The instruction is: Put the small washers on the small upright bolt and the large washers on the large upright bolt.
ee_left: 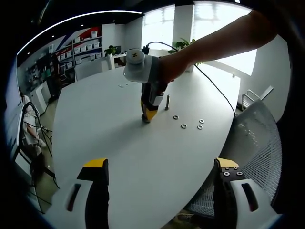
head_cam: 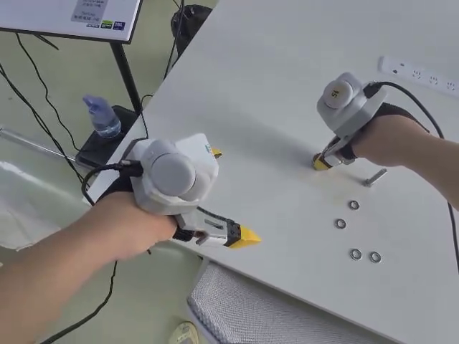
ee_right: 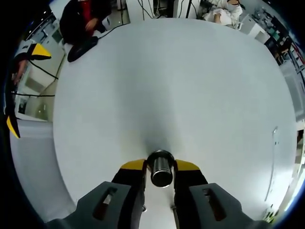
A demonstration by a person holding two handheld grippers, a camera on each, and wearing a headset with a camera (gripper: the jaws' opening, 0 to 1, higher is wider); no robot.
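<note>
Table [head_cam: 272, 100]: right gripper [head_cam: 321, 162] clamps bolt [ee_right: 161, 172], left gripper [ee_left: 160, 164] wide.

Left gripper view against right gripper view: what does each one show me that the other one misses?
Left gripper view: the right gripper pointing tip-down at the table, a small upright bolt beside it, and four washers lying flat nearby. Right gripper view: a close look at a round metal piece, likely the large bolt, clamped between that gripper's jaws. Shared: the white table.
</note>
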